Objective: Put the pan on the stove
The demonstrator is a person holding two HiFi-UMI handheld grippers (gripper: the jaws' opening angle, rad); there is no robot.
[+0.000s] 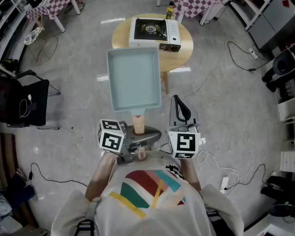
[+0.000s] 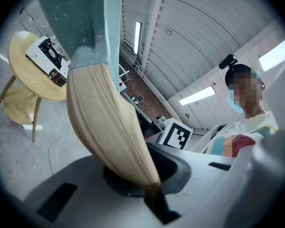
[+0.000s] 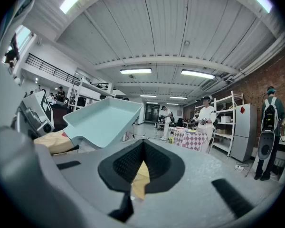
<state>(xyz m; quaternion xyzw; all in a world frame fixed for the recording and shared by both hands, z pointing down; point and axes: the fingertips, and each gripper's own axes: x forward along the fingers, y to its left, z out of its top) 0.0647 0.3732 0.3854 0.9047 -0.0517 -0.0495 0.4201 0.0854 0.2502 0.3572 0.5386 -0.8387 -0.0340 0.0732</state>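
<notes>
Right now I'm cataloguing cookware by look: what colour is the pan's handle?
Pale tan wood grain; the handle shows best in the left gripper view.

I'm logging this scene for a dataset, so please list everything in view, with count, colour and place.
round table: one, light wood, ahead
stove: one, white, on the round table
pan: one, pale teal, wooden handle, held in the air on the table's near side
checked-cloth tables: two, red and white, beyond it
bottle: one, yellow, on the floor by the right checked table
bystanders: several, far off, right gripper view
left gripper: one, grey, shut on the handle
right gripper: one, grey, jaws together, beside the left
</notes>
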